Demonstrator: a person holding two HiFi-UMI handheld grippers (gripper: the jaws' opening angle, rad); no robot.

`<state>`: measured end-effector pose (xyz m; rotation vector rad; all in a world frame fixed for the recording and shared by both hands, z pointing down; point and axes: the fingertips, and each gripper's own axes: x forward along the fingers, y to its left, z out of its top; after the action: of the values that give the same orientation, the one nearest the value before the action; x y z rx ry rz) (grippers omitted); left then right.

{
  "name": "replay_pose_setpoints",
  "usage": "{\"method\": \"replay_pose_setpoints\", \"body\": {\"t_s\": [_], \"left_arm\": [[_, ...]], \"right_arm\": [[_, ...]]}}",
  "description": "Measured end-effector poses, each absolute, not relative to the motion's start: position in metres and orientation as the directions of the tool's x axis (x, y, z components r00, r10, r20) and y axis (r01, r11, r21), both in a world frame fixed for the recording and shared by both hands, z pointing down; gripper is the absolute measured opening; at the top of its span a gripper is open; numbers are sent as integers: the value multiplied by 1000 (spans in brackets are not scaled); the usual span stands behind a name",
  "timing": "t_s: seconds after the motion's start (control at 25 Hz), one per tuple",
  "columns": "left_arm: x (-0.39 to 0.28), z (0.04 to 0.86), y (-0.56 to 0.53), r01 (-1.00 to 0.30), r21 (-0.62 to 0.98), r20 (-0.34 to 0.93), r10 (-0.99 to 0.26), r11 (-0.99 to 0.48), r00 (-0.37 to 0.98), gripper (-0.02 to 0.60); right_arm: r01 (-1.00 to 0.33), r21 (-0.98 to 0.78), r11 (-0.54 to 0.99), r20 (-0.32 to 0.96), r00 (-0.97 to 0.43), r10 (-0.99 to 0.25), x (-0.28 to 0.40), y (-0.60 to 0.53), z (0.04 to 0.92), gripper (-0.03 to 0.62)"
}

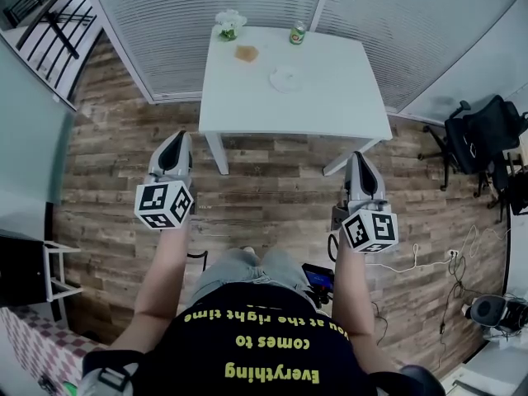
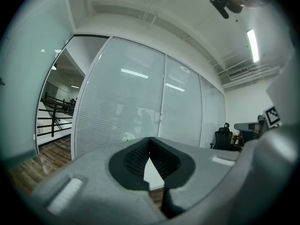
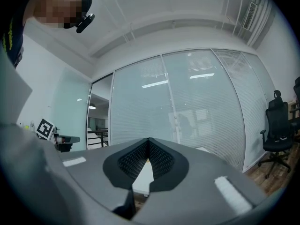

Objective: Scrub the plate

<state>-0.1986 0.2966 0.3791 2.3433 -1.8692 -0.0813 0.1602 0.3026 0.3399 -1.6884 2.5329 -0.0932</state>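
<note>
The left gripper [image 1: 175, 139] and right gripper [image 1: 358, 158] are held closed, empty. The white plate [image 1: 286, 79] (probably stiff, slick, breakable) is best pinned at its rim while scrubbed.

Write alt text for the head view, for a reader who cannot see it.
A person holds a shut left gripper and a shut right gripper over a wood floor, short of a white table. On the table lie a white plate, a brown pad, a green can and white flowers.

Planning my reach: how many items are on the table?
4: flowers at the far left corner, can at the far edge, brown pad near the flowers, plate mid-table. None look hidden.
</note>
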Motion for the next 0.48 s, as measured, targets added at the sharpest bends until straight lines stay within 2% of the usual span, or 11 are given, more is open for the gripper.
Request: {"method": "replay_pose_setpoints", "body": {"t_s": [0.48], "left_arm": [[-211, 387, 299, -968, 158, 61, -977, -194, 206, 2]], "right_arm": [[-900, -163, 404, -62, -400, -915, 151, 286, 340, 6]]}}
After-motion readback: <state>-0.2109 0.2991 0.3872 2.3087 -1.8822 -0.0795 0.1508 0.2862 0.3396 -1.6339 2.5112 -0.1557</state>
